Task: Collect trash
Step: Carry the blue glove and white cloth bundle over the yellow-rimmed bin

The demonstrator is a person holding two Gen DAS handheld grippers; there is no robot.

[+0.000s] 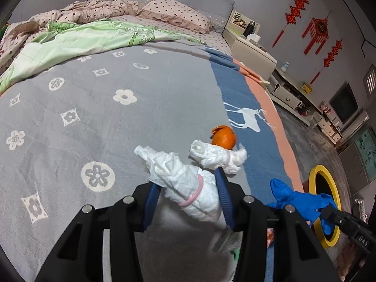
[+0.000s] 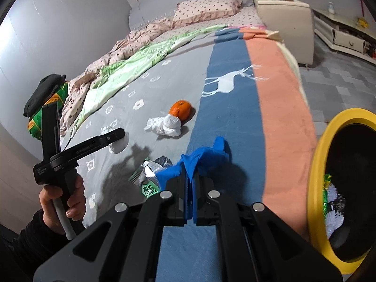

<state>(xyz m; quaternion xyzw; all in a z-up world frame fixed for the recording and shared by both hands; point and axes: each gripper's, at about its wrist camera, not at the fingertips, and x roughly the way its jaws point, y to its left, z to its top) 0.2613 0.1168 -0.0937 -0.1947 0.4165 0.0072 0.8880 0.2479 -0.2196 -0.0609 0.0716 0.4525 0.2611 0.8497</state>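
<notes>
A bedroom, seen from two handheld grippers above a bed (image 1: 98, 108) with a grey flowered cover.

The left gripper (image 1: 188, 185) has its blue fingers (image 1: 222, 188) clamped on either side of a white tissue bundle (image 1: 188, 188) ringed by a pink band, lifted just off the cover, probably so it can be carried away.

The right gripper (image 2: 189, 181) has its fingers pressed together on a crumpled blue glove (image 2: 202, 159), which hangs forward from the tips. It sits near the bed's edge, close to a black bin with a yellow rim (image 2: 317, 164) standing on the floor beside the bed. The bin already holds some wrappers and white scraps, so the glove looks bound for it.

On the cover remain another crumpled tissue (image 2: 164, 125) touching an orange (image 2: 180, 110), likely a peel or fruit, and a silver and green wrapper (image 2: 150, 176) near the glove. A bare hand (image 2: 61, 202) grips the left gripper's handle.
</notes>
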